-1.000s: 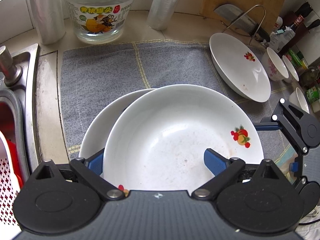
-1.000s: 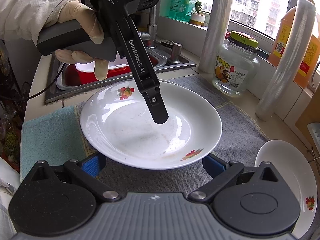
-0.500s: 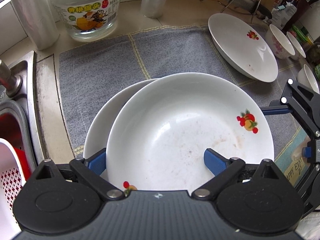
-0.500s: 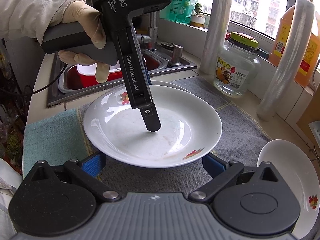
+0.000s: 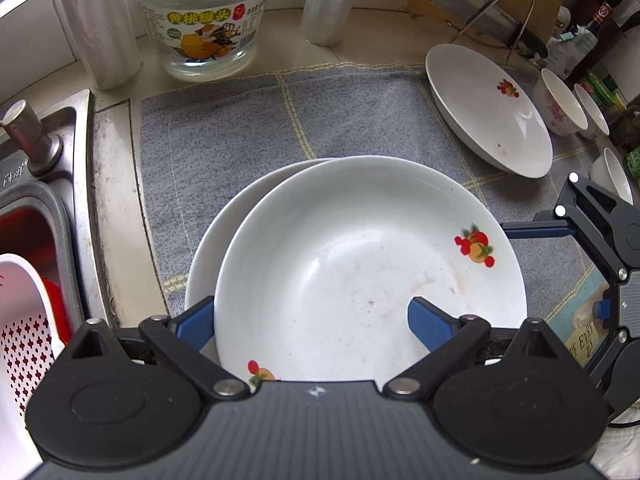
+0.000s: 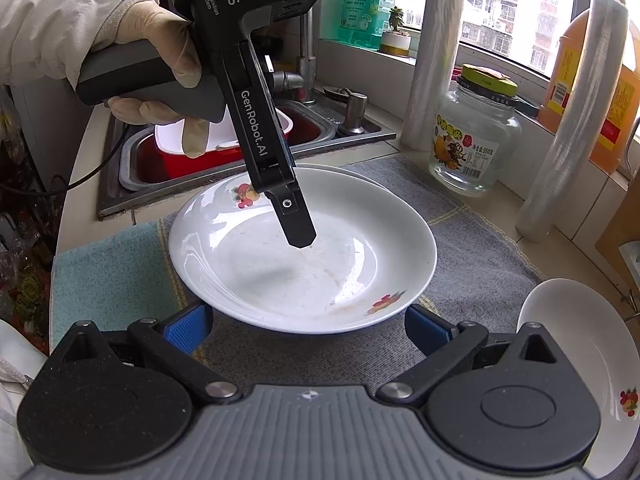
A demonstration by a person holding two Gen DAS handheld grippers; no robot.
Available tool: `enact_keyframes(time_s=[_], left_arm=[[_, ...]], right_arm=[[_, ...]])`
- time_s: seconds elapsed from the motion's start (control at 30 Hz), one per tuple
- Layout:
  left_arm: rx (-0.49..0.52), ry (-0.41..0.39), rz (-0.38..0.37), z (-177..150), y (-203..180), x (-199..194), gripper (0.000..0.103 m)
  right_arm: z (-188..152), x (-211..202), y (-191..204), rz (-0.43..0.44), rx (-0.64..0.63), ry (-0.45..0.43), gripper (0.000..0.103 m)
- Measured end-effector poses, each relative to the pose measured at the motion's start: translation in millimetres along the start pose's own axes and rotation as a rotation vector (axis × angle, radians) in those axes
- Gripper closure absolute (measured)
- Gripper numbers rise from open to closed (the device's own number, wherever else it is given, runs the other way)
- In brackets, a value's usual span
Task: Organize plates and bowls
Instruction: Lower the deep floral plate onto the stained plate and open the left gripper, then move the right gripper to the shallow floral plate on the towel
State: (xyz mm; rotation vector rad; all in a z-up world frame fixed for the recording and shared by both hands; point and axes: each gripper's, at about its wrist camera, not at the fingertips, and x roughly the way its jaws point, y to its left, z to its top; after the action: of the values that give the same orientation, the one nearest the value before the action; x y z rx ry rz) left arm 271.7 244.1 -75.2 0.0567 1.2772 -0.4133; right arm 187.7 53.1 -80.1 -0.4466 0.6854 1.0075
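A white plate with fruit prints [image 5: 360, 264] lies on top of a second white plate [image 5: 224, 236] on the grey mat [image 5: 224, 124]. My left gripper [image 5: 308, 324] straddles the top plate's near rim, one finger [image 5: 428, 320] inside it and one [image 5: 196, 322] outside; the jaws stand wide. In the right wrist view the left gripper's finger [image 6: 296, 220] points down into this plate [image 6: 360, 240]. My right gripper [image 6: 306, 330] is open and empty just before the plate's edge. A third white plate [image 5: 488, 108] lies at the back right.
Small bowls [image 5: 560, 100] stand at the far right. A glass jar [image 5: 204, 16], film rolls [image 5: 96, 28] and a cleaver on a wire stand [image 5: 492, 20] line the back. The sink [image 5: 36, 200] with a white colander [image 5: 20, 332] is at the left. A teal towel [image 6: 108, 272] adjoins the mat.
The held plate has moved left and down onto the lower plate. The right gripper has stayed open beside it.
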Motion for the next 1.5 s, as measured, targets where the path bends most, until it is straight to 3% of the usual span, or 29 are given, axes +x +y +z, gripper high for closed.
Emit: enact_keyframes(time_s=[1.07, 1.17, 1.3, 1.5], left_arm=[[-0.053, 0.013, 0.069, -15, 1, -15, 0.004], [-0.04, -0.026, 0.077, -20, -1, -20, 0.004], [-0.01, -0.141, 0.069, -31, -11, -34, 0.004], [0.087, -0.307, 0.158, -46, -43, -48, 0.003]], right_arm=[[3, 11, 1, 0.037, 0.02, -0.006, 0.0], [5, 9, 0, 0.021, 0.021, -0.014, 0.0], [7, 3, 1, -0.023, 0.017, -0.019, 0.0], [3, -6, -3, -0.114, 0.068, -0.008, 0.0]])
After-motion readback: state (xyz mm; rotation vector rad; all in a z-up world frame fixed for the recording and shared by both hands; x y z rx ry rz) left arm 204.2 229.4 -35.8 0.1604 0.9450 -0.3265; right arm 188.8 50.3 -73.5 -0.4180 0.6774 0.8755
